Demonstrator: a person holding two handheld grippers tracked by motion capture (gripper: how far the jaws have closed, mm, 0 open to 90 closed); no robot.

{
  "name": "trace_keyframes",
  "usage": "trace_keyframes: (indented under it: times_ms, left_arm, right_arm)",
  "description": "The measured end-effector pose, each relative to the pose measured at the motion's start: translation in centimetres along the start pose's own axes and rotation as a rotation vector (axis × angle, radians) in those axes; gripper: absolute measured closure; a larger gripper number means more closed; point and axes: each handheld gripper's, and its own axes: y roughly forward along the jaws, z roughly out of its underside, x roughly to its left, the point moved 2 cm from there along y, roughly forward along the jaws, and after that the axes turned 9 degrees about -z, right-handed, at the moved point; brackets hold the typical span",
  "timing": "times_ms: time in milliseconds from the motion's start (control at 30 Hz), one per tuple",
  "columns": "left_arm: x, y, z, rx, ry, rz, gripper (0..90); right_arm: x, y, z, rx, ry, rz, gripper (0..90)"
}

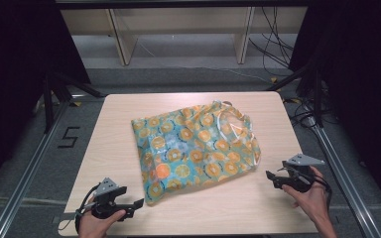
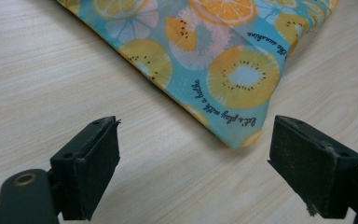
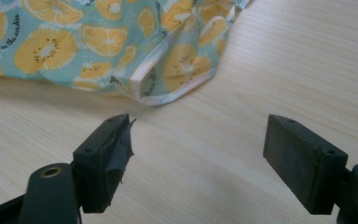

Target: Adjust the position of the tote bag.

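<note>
Pale wood table [image 1: 114,148] bears a fruit-print bag [image 1: 193,148]; dark room.

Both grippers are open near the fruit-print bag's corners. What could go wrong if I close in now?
The left gripper faces the flat corner of the thin teal fruit-print fabric bag; its jaws may scrape the pale wooden table or pinch one layer only. Near the right gripper, the white-edged fold is bunched, so a pull could drag the bag askew.

Each bare hand carries a black two-jaw gripper: the left gripper [image 1: 138,203] and right gripper [image 1: 269,178] both bear a grey three-cornered top plate, a trailing black cable, screw holes and worn, frayed black pads [image 3: 119,151].
</note>
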Motion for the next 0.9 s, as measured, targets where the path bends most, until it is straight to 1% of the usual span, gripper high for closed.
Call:
trace_keyframes:
  times_ms: [33,67,100,133,167,200,233,267,300,333,367,400,433,467,500,533,567,600,667,700,733,767,833,867,900]
  left_arm:
    - [0.0,-0.1,-0.1,0.003,0.009,-0.003,15.2]
    - [0.3,-0.3,-0.1,0.029,0.049,-0.004,15.2]
    - [0.2,-0.3,-0.1,0.028,0.042,-0.002,15.2]
    - [0.1,-0.2,-0.1,0.007,0.037,-0.004,15.2]
    - [-0.1,0.0,-0.1,-0.02,0.013,-0.011,15.2]
    - [-0.1,0.0,-0.1,-0.013,0.015,-0.01,15.2]
    - [-0.2,-0.1,-0.1,-0.001,0.009,-0.001,15.2]
    - [0.0,-0.2,0.0,0.02,0.045,-0.005,15.1]
    - [-0.3,-0.1,-0.1,-0.004,0.012,-0.002,15.1]
    - [-0.5,0.0,-0.1,-0.002,0.01,-0.002,15.2]
    - [-0.5,-0.1,-0.1,0.004,0.018,-0.004,15.2]
    - [-0.5,0.0,-0.1,-0.002,0.04,0.0,15.2]
    - [-0.7,0.0,-0.1,0.001,0.019,-0.005,15.2]
    - [-0.6,-0.1,-0.1,0.011,0.05,-0.007,15.2]
    - [-0.8,0.1,-0.1,-0.001,0.042,-0.001,15.1]
    - [-0.8,0.0,-0.1,0.01,0.052,-0.005,15.1]
    - [-1.0,0.1,-0.2,0.005,0.049,-0.005,15.2]
    - [-1.2,0.1,-0.1,0.002,0.048,-0.007,15.2]
    - [-1.6,0.3,-0.1,-0.004,0.044,-0.011,15.1]
    - [-1.5,0.3,-0.1,0.01,0.087,-0.008,15.1]
    - [-1.8,0.4,-0.1,0.004,0.073,-0.015,15.2]
    - [-2.1,0.6,0.0,-0.004,0.066,-0.014,15.2]
    - [-2.4,0.8,-0.1,0.014,0.094,-0.026,15.2]
    - [-2.4,0.8,-0.1,0.033,0.12,-0.03,15.3]
    - [-2.7,1.0,-0.1,0.021,0.112,-0.031,15.3]
  right_arm:
    - [0.0,0.0,0.0,0.0,0.0,0.0,24.3]
    - [0.0,0.0,0.0,-0.002,0.002,-0.005,24.2]
    - [0.0,0.0,0.0,0.011,-0.014,-0.016,24.4]
    - [0.0,0.0,0.0,0.011,-0.014,-0.016,24.4]
    - [0.1,0.0,0.0,0.009,0.003,-0.021,24.5]
    - [0.2,-0.1,-0.1,0.004,0.015,-0.038,24.4]
    - [0.4,-0.1,-0.1,0.012,0.039,-0.061,24.4]
    - [0.4,0.0,-0.2,0.003,0.041,-0.068,24.2]
    - [0.4,0.0,-0.2,0.003,0.041,-0.068,24.2]
    - [0.4,0.1,-0.4,-0.019,0.035,-0.068,24.0]
    - [0.4,0.1,-0.4,-0.019,0.035,-0.068,24.0]
    - [0.8,0.1,-0.6,-0.013,0.074,-0.084,23.6]
    - [0.7,0.2,-1.0,-0.01,0.022,-0.081,23.2]
    - [1.2,0.2,-1.2,-0.012,0.055,-0.073,23.1]
    - [1.0,0.4,-1.5,-0.015,0.006,-0.082,23.1]
    - [1.2,0.5,-1.8,-0.022,0.004,-0.09,23.5]
    - [1.4,0.7,-2.1,-0.011,-0.002,-0.108,23.3]
    - [1.6,0.9,-2.4,-0.009,-0.023,-0.099,23.3]
    - [2.1,1.3,-3.0,-0.005,-0.037,-0.108,23.7]
    - [2.3,1.5,-3.3,-0.009,-0.041,-0.121,23.7]
    - [2.6,1.7,-3.6,-0.009,-0.048,-0.125,23.7]
    - [2.8,2.1,-4.0,-0.019,-0.084,-0.123,23.7]
    - [3.4,2.7,-4.9,-0.017,-0.104,-0.152,24.0]
    - [3.9,3.1,-5.2,-0.006,-0.103,-0.16,24.3]
    - [4.1,3.7,-5.7,-0.015,-0.143,-0.166,25.6]
